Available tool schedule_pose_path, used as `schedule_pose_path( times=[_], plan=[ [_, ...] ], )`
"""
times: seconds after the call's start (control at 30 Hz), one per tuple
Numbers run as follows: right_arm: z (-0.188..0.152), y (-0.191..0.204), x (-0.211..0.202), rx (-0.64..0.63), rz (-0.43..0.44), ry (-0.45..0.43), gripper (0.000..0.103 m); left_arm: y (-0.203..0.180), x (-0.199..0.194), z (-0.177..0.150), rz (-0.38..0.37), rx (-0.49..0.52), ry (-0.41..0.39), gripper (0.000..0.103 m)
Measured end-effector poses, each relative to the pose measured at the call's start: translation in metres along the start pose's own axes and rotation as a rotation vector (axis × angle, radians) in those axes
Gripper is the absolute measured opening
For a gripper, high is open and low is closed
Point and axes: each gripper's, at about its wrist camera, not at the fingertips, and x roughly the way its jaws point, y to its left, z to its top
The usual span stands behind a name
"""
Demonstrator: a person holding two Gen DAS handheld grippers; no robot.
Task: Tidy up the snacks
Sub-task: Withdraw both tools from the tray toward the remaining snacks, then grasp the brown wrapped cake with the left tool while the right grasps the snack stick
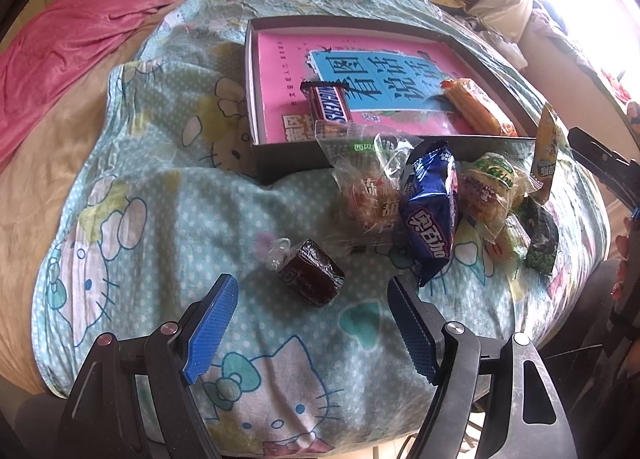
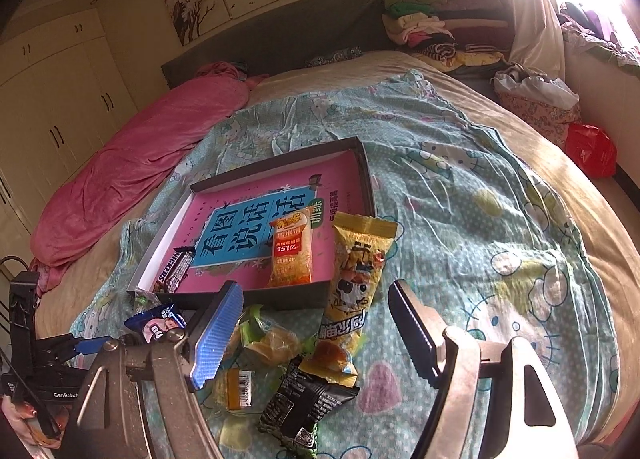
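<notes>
Two sets of fingers (image 1: 312, 291) (image 2: 316, 295) spread, empty, over cartoon-print blanket (image 2: 460, 219); pink quilt (image 2: 132, 175) beside.

left wrist: steep, close over bed | right wrist: shallower | shared: tray (image 1: 256, 71)

The chocolate bar (image 1: 329, 109) in the box's near left corner reads "SNICKERS". The pink book cover (image 2: 256, 215) lining the box reads "看图说话". The orange snack packet (image 2: 290, 253) shows "151亿". The gripper body (image 2: 60, 395) at the left edge reads "GenRobot".
</notes>
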Motion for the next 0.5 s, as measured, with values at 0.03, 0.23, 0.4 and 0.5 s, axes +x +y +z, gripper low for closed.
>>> schedule_pose_path(
  times=[0.03, 0.23, 0.4, 0.5],
  plan=[
    [-0.001, 0.001, 0.001, -0.001, 0.003, 0.005, 0.075, 0.001, 0.000, 0.000, -0.002, -0.002, -0.001, 0.078],
    [-0.005, 0.003, 0.005, -0.015, 0.004, 0.032, 0.075, 0.001, 0.000, 0.001, -0.014, 0.015, -0.013, 0.063],
    [-0.008, 0.004, 0.012, -0.022, -0.003, 0.062, 0.075, -0.001, 0.003, 0.001, -0.031, 0.030, -0.010, 0.050],
    [-0.009, 0.004, 0.016, -0.024, -0.005, 0.076, 0.075, -0.001, 0.004, 0.001, -0.036, 0.029, -0.016, 0.045]
  ],
)
